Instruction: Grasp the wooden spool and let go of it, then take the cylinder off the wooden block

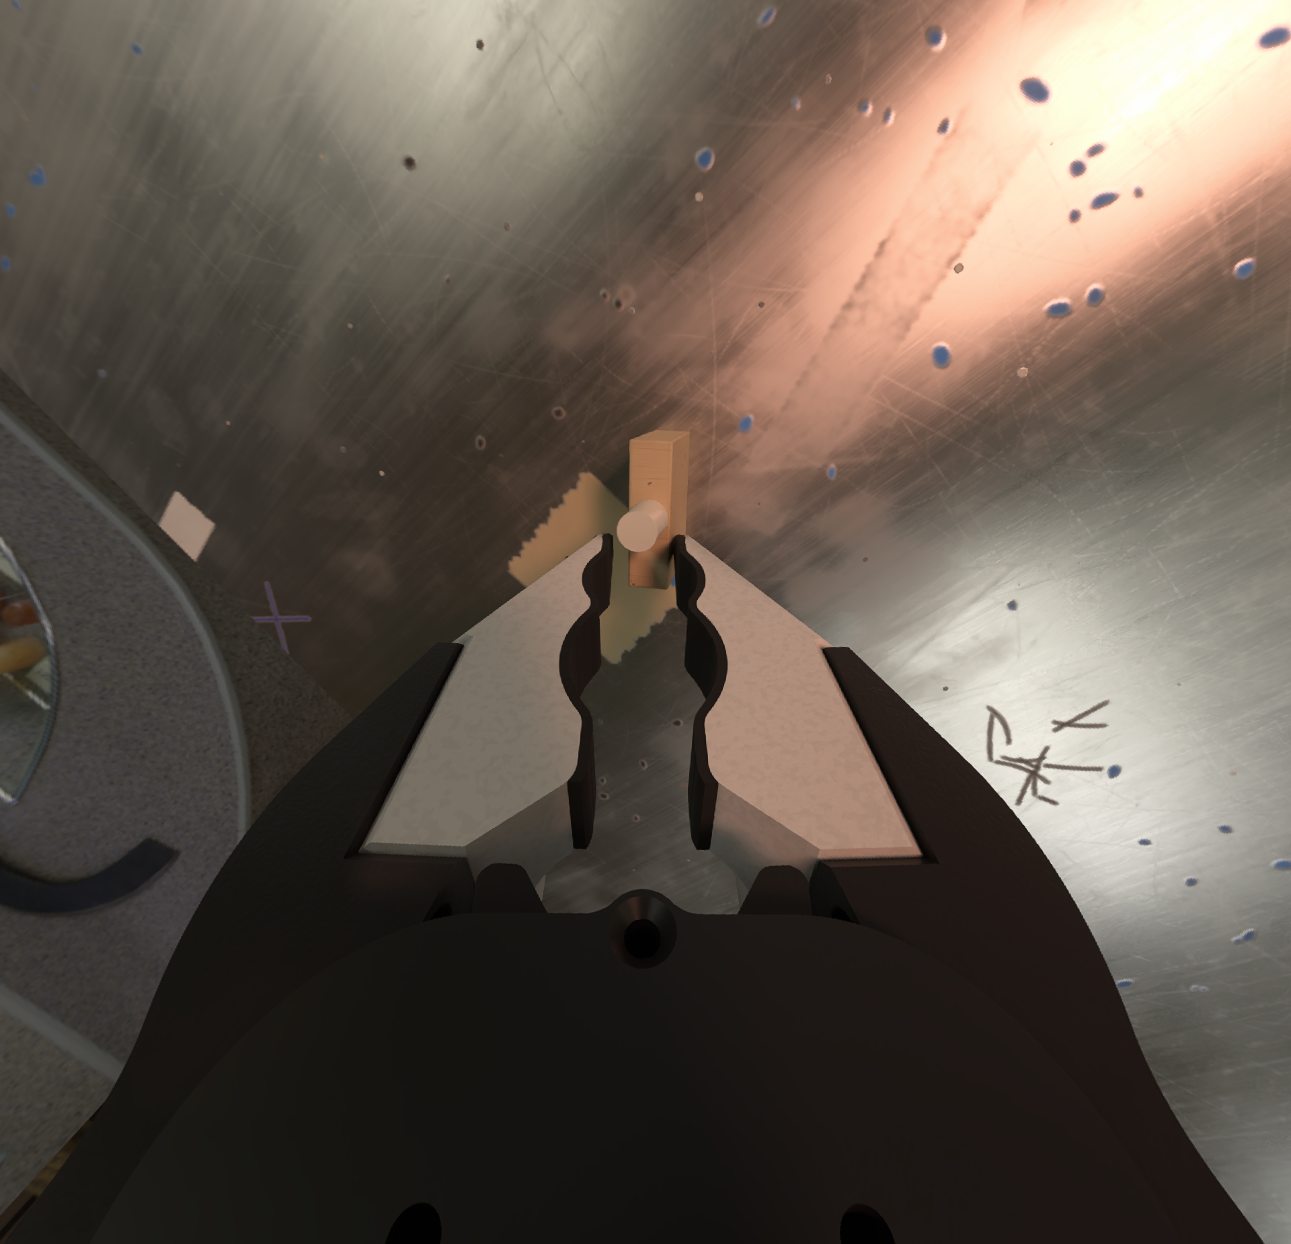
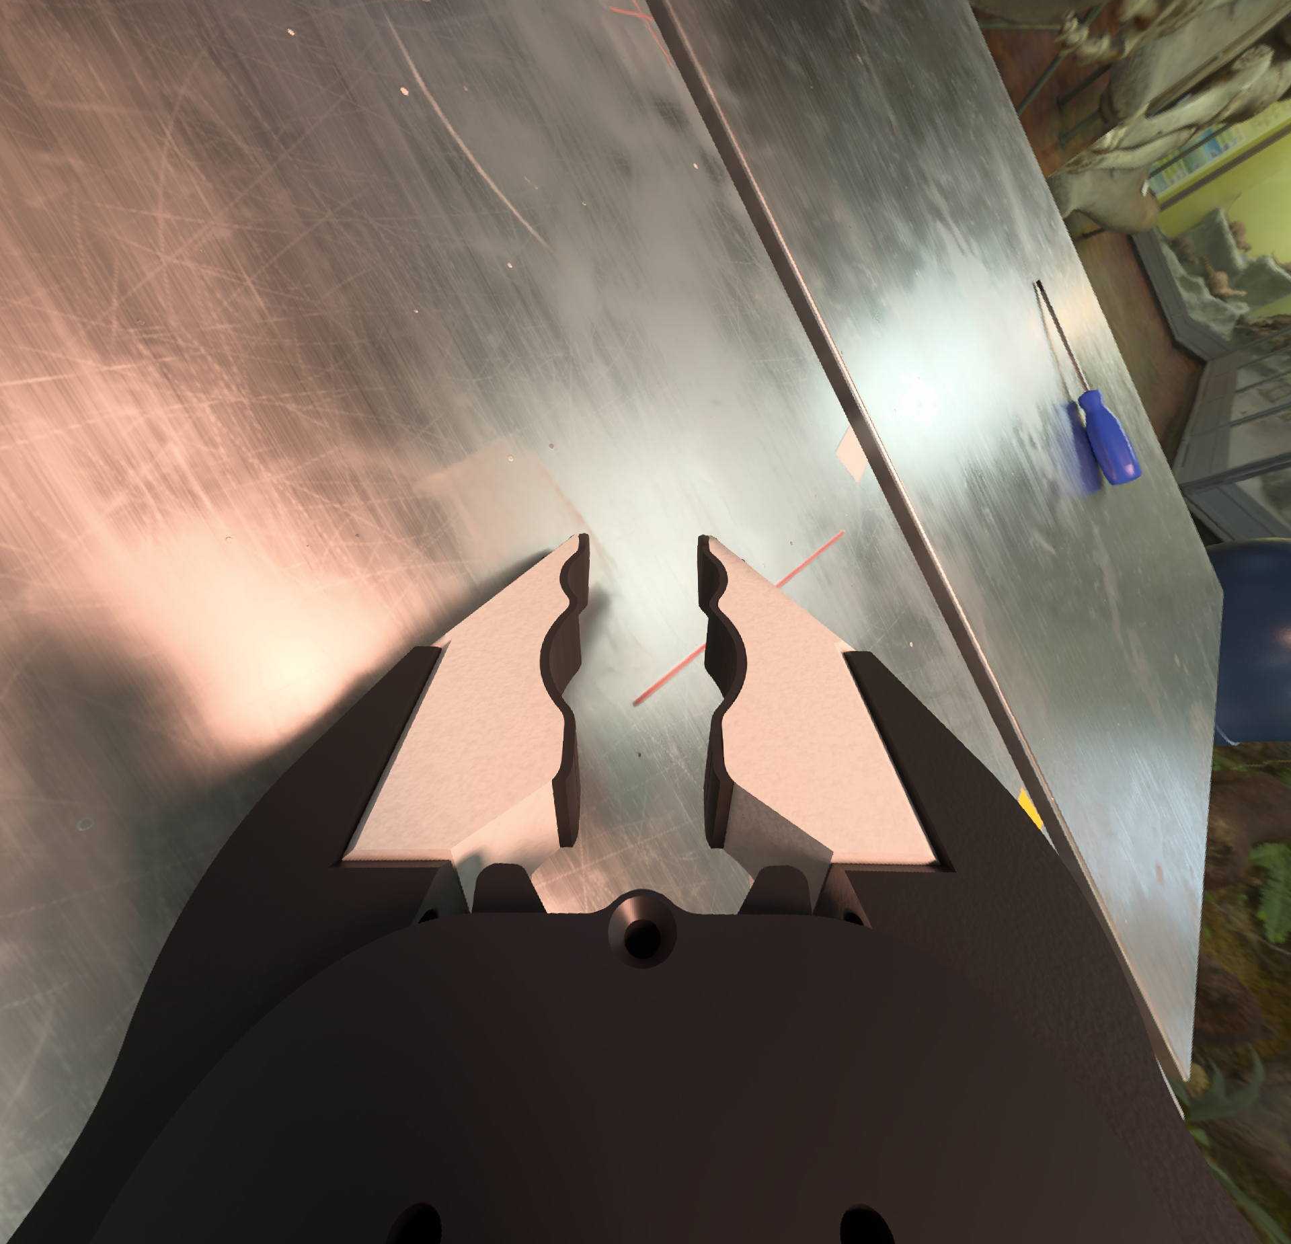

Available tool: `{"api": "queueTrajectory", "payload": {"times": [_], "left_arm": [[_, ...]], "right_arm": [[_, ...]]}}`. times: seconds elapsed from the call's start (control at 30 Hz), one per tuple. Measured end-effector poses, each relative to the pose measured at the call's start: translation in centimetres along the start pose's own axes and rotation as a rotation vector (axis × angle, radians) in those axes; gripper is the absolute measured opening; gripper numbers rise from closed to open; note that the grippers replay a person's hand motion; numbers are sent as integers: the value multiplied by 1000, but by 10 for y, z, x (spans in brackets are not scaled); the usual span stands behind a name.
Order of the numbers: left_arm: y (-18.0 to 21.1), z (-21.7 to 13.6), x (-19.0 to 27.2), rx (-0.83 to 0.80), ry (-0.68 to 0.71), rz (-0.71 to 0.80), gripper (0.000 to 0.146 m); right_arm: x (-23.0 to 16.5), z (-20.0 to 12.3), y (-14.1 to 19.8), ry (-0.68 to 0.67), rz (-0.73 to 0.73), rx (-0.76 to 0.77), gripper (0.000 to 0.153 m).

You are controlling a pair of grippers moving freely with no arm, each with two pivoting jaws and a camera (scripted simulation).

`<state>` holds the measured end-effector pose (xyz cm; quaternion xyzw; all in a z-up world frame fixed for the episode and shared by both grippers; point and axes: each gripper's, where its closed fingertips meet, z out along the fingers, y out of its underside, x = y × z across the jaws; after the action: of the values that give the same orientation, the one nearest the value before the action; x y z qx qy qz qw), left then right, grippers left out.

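Brushed, scratched metal under everything: the table (image 1: 349,232), speckled with blue dots and streaked by a warm glare. Nearest, in the left wrist view, the left gripper (image 1: 641,547) with jaws apart, tips level with the lower half of the wooden block (image 1: 655,505), one tip either side of it and neither clearly touching. Straight ahead between the tips, the pale cylinder (image 1: 639,527), pushed into the block's face and pointing back toward the camera, its round end just above the tip line. Probably lined up this way so that a short advance brings the peg between the pads, with the block's flanks left free. Under the block and off to the left of the jaws, a strip of tan tape (image 1: 559,540) with a toothed edge. Farther left, a small pale square (image 1: 186,524) and a purple cross mark (image 1: 279,616); to the right, a dark scribble (image 1: 1034,756). No wooden spool visible in either view, so no telling where it lies. In the right wrist view, the right gripper (image 2: 643,547) with jaws apart and empty, hovering over bare metal, likely parked clear of the work. Between and beyond its tips, a thin red line (image 2: 740,616); far off to the right past a seam, a blue-handled screwdriver (image 2: 1111,442).
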<state>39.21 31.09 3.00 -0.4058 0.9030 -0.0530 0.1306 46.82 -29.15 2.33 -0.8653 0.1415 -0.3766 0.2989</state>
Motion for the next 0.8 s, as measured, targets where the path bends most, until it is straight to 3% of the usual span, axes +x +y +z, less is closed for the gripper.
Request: {"api": "queueTrajectory", "payload": {"times": [0.2,0.43,0.63,0.8], "left_arm": [[-8,-10,-2,44,-30,9,8],[-25,-27,-10,135,-95,9,8],[-58,-64,-10,303,-182,7,8],[-102,-102,19,459,-190,60,8]], "right_arm": [[1,-1,0,3,-2,2,31],[1,-2,-2,7,-2,8,31],[2,-2,-2,10,-5,10,31],[2,-3,-3,12,-5,10,31]]}}
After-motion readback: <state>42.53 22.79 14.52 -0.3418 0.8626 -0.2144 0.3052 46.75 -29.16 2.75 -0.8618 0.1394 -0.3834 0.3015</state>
